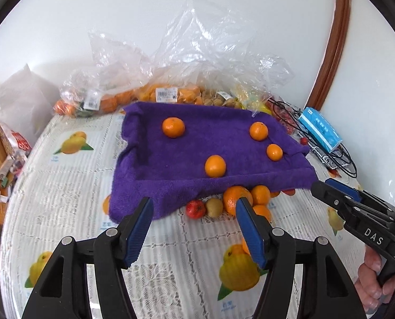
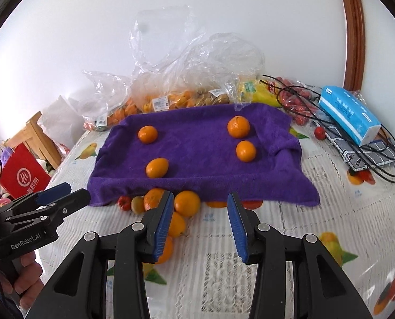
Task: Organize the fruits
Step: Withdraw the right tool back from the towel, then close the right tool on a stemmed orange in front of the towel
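While both grippers' jaws gape empty, round glossy oranges (image 1: 215,166) dot fuzzy purple towel (image 1: 192,186).

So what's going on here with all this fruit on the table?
A person holds a gripper in each hand above a table, sorting fruit. Four oranges sit spread out on a purple towel. More fruit lies loose at the towel's near edge. The left gripper and right gripper are both open and empty. Bags of fruit wait behind.

Both hand-held grippers (image 1: 194,207) (image 2: 200,204) apparently agape, empty
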